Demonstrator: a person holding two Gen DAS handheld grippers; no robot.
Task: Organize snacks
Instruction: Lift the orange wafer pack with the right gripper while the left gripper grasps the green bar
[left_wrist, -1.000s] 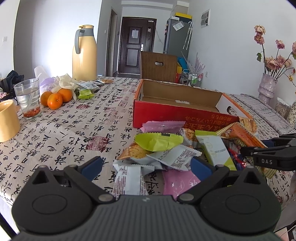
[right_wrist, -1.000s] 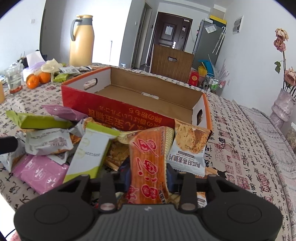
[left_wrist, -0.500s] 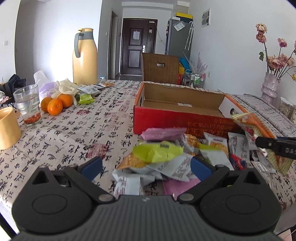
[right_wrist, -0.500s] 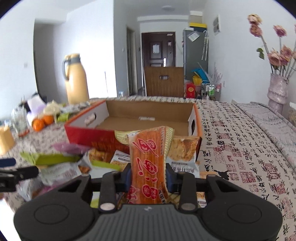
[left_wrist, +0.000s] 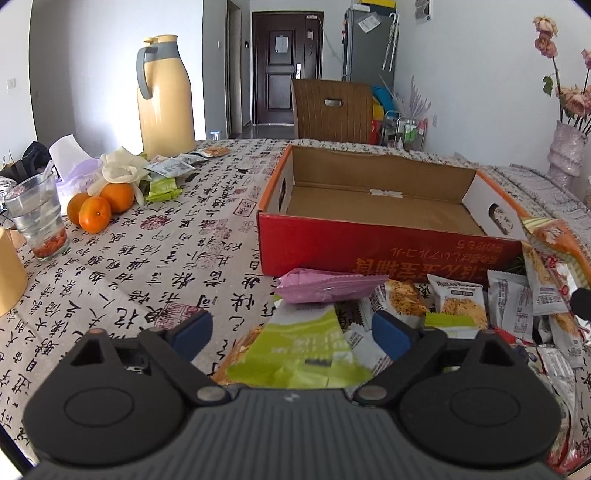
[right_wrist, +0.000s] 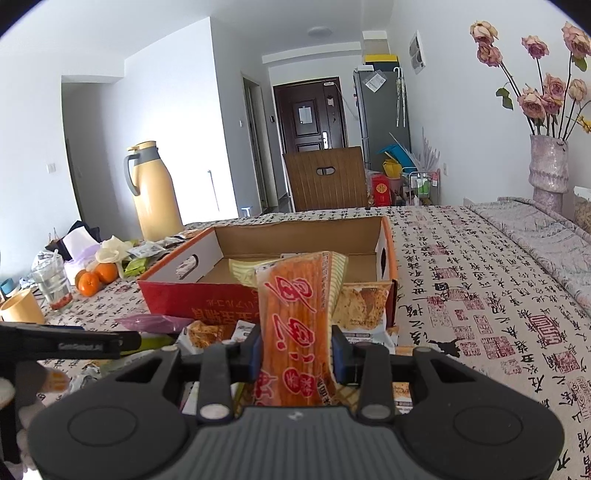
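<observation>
Upright, right gripper (right_wrist: 297, 349) around orange packet (right_wrist: 295, 317)

Both wrist cameras sit low behind their own fingers and look across the worktop (left_wrist: 155, 251) toward the far door (right_wrist: 314, 114), the left close over the snack pile (left_wrist: 424, 310), the right further right, both sharing the red box (left_wrist: 384, 251) and yellow jug (right_wrist: 155, 192).

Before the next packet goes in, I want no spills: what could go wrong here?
1. The right tool holds the orange packet low down; its tall top could clip the front wall of the red box.
2. The left tool is closing over the green packet, which lies across other packets; they may drag along.
3. Packets near the table edge could fall.
</observation>
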